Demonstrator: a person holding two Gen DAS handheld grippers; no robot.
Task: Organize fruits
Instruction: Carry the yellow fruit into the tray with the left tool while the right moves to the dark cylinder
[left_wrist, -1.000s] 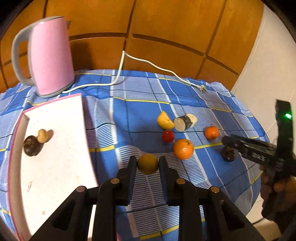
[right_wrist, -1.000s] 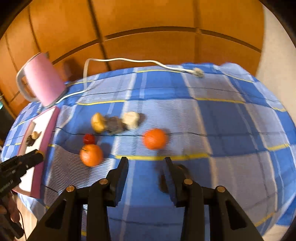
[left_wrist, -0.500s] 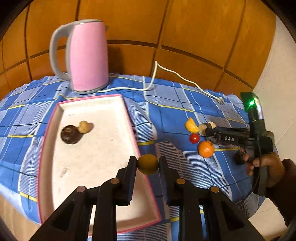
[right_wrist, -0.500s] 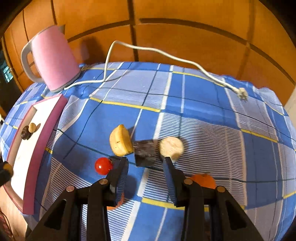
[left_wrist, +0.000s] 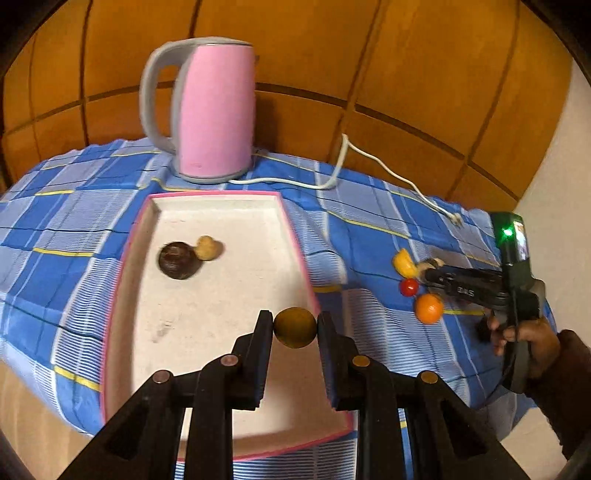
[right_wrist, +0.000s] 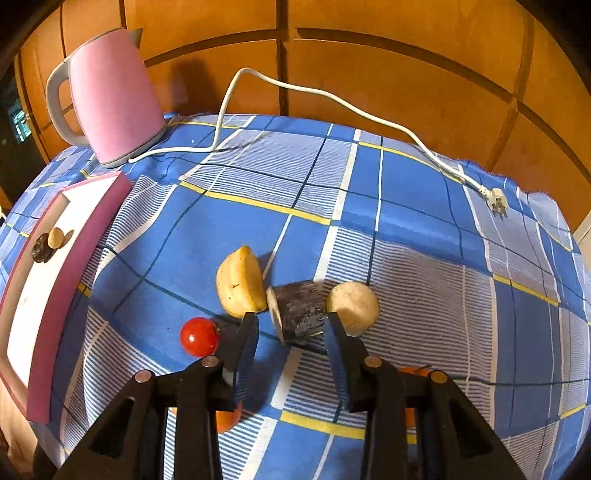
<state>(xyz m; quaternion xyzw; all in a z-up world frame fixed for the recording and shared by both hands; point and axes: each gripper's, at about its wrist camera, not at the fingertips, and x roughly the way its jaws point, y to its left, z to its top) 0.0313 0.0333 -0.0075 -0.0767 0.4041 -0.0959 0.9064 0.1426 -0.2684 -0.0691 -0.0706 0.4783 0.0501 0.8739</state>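
My left gripper (left_wrist: 294, 326) is shut on a round yellow-brown fruit (left_wrist: 294, 328) and holds it above the right part of the pink-rimmed white tray (left_wrist: 207, 221). A dark round fruit (left_wrist: 177, 260) and a small tan one (left_wrist: 208, 248) lie in the tray. My right gripper (right_wrist: 290, 325) is open, its fingers on either side of a dark cut cylinder piece (right_wrist: 297, 312). A yellow wedge (right_wrist: 238, 282), a pale round piece (right_wrist: 354, 304) and a red tomato (right_wrist: 199, 336) lie beside it. An orange (left_wrist: 428, 308) lies nearer.
A pink kettle (left_wrist: 210, 107) stands at the back on the blue checked cloth (right_wrist: 406, 184), its white cord (right_wrist: 332, 99) trailing right to a plug (right_wrist: 496, 201). Wooden panels stand behind. The tray also shows in the right wrist view (right_wrist: 55, 284).
My left gripper carried the yellow-brown fruit leftward from the cloth to above the tray. My right gripper moved forward to the dark cut piece, which now sits between its open fingers.
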